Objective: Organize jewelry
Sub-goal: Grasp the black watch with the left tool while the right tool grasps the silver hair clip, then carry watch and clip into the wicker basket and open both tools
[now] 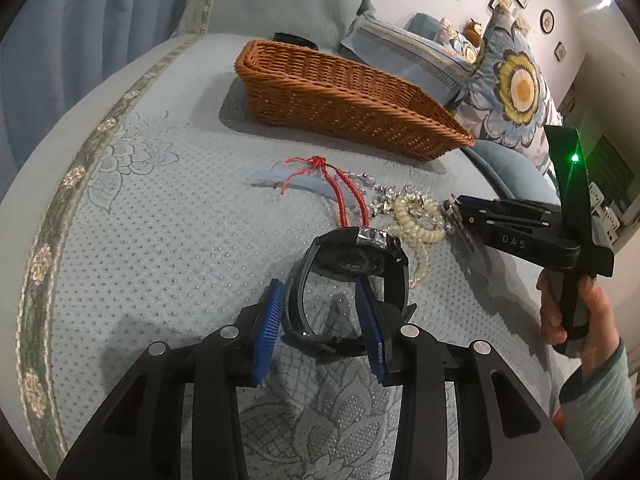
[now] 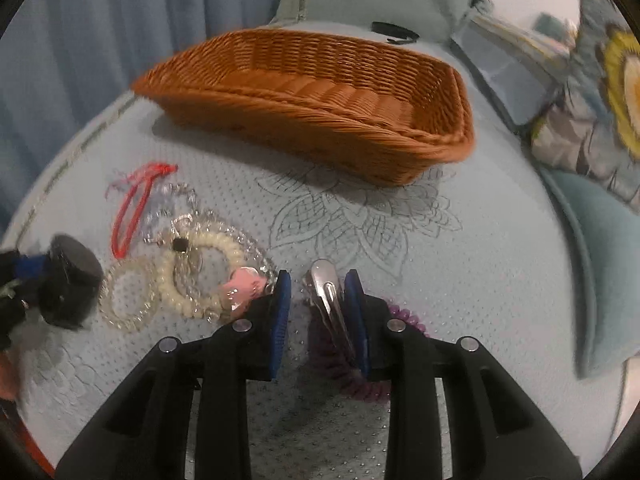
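- Left wrist view: the left claw point(image 1: 320, 320) is set half-wide around the strap of a black watch point(image 1: 356, 264) on the bed point(image 1: 160, 240). One pad sits inside the strap loop, the other outside it. Whether the strap is actually pinched cannot be told.
- The wicker basket point(image 1: 340, 100) sits further back on the bed, and nothing is seen inside it. A red cord point(image 1: 340, 188) and cream coil bands point(image 1: 416, 220) lie between it and the watch.
- Right wrist view: the right claw point(image 2: 318, 312) is narrow, with a silver hair clip point(image 2: 328, 300) lying against one pad and a gap left to the other.
- Purple coil band point(image 2: 360, 364) is partly hidden under that claw.
- Risk: the clip is smooth and tapered, so it could slip out on lifting; the purple band could be snagged and dragged along.
- Risk: the watch strap could slide off if only hooked.
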The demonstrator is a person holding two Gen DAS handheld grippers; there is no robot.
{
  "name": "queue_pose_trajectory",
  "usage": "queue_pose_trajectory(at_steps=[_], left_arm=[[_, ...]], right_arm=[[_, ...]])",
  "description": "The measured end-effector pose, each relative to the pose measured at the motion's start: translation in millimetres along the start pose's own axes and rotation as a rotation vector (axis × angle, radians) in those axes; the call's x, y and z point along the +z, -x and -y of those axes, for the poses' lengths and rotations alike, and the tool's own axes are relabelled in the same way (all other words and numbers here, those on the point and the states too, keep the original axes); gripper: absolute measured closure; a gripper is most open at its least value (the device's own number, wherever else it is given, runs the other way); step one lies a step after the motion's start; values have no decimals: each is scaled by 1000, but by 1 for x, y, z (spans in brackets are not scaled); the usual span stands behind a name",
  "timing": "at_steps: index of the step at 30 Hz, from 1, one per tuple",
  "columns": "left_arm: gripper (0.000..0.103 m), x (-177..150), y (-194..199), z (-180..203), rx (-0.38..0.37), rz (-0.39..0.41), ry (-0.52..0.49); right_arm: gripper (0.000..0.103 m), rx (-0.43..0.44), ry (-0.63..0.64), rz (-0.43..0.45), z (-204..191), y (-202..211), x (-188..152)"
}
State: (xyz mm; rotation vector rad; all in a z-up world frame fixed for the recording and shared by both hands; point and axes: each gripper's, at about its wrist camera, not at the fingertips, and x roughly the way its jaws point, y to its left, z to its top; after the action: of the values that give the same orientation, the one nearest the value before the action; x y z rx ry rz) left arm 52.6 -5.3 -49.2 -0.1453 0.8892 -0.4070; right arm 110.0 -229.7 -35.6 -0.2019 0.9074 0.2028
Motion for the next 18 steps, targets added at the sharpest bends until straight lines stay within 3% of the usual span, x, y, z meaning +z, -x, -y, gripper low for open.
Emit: queue_pose_trajectory(at_steps=[2, 3, 7, 9, 18], left_arm=[[73, 0, 0, 1, 15, 1, -11], [83, 0, -1, 2, 29, 4, -14], [86, 0, 0, -4, 20, 15, 11], [94, 0, 2, -4, 39, 33, 9], [94, 10, 33, -5, 52, 215, 71]], right_arm=[[86, 7, -34, 21, 1, 5, -2], [86, 11, -48, 29, 1, 7, -3], [87, 21, -86, 84, 4, 21, -9], [87, 44, -100, 133, 8, 33, -11], [86, 129, -209, 311, 36, 78, 0]])
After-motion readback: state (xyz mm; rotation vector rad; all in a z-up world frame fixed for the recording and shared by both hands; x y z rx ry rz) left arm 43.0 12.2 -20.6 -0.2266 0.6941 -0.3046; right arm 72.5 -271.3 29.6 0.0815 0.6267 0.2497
